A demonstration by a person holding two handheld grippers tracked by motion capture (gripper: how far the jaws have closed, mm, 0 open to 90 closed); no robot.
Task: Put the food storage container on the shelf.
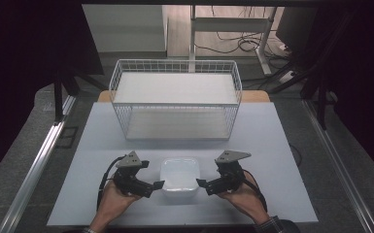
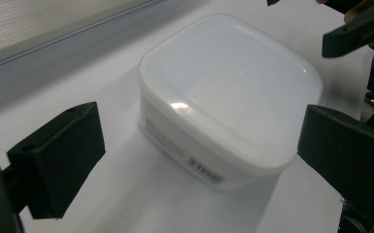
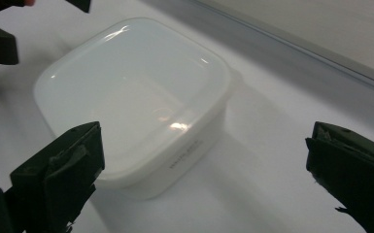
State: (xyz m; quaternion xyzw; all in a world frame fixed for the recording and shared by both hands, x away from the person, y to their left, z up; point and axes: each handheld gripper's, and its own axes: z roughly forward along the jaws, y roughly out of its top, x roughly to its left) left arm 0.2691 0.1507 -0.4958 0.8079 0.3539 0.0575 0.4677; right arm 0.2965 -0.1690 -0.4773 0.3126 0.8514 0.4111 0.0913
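Nearest to us, our two hands come in from the bottom edge of the high view, each holding a gripper; beyond them spreads the white table [image 1: 272, 141], the largest thing before us, and at its far side stands a white wire basket [image 1: 175, 97] with a flat shelf inside, well apart from our hands. Between the grippers, near the front edge of the table, sits a white plastic box [image 1: 179, 178] with its lid on, upright, with a small printed label on one side wall. We hold the left gripper [image 1: 156, 186] just beside the box's left side, its jaws spread wide and released, the box lying between them in the left gripper view without touching either; the right gripper [image 1: 200, 184] sits just beside the box's right side, jaws likewise wide apart, gripping nothing; each gripper carries a grey three-cornered plate on top.
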